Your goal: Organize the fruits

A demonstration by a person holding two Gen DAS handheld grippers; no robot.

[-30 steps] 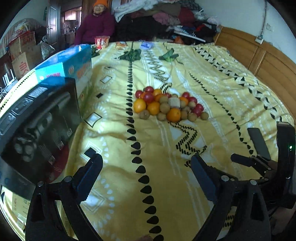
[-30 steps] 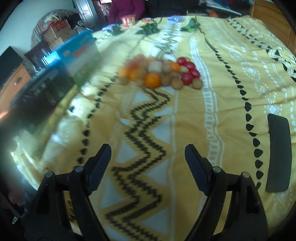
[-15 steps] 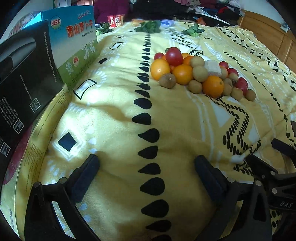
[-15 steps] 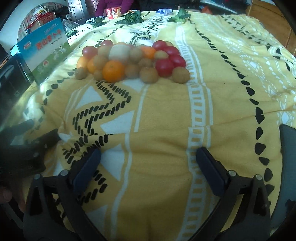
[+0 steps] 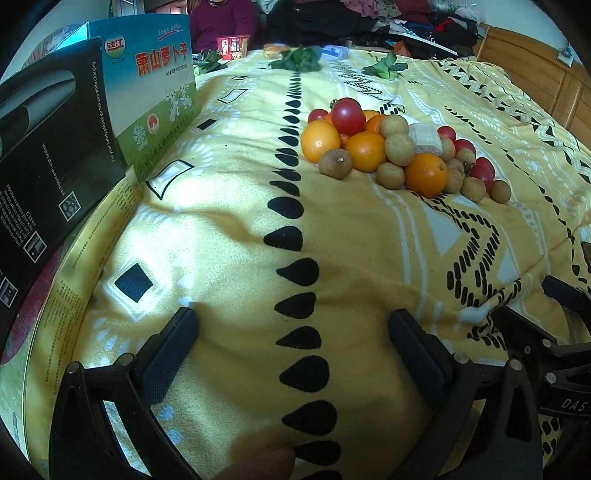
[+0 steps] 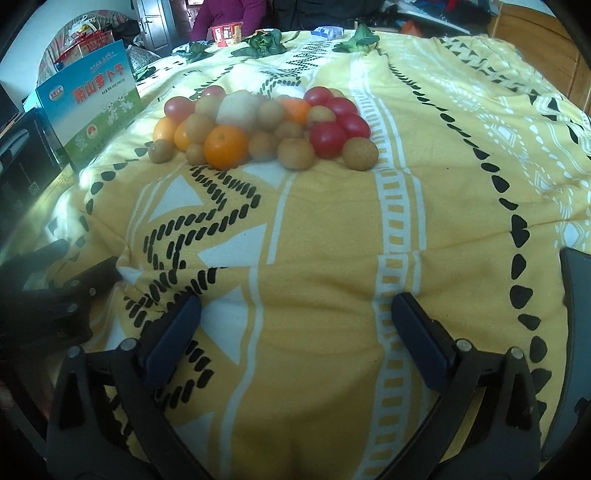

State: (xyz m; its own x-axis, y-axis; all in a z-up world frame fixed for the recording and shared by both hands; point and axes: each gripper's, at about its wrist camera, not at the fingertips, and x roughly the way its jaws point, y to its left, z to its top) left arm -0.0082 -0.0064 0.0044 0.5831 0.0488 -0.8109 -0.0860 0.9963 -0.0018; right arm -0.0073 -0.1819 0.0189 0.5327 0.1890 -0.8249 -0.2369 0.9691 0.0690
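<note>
A pile of fruit [image 5: 399, 151] lies on the yellow patterned blanket [image 5: 221, 229]: oranges [image 5: 424, 174], red tomatoes [image 5: 347, 115], small brown longans [image 5: 335, 164] and a pale wrapped block [image 5: 425, 138]. The pile also shows in the right wrist view [image 6: 266, 125]. My left gripper [image 5: 291, 332] is open and empty, low over the blanket, well short of the pile. My right gripper [image 6: 295, 317] is open and empty, also short of the pile. Each gripper shows at the edge of the other's view [image 5: 554, 332] [image 6: 55, 291].
A blue-green carton [image 5: 155, 96] and a black box [image 5: 48, 155] stand at the left. Green vegetables [image 5: 299, 59] and a cup of snacks [image 5: 232, 46] lie at the far end, where a person [image 5: 225, 18] sits. A dark flat object [image 6: 576, 295] lies at right.
Both grippers have dropped lower and moved forward toward the fruit pile, which now looks larger and nearer. Both stay open.
</note>
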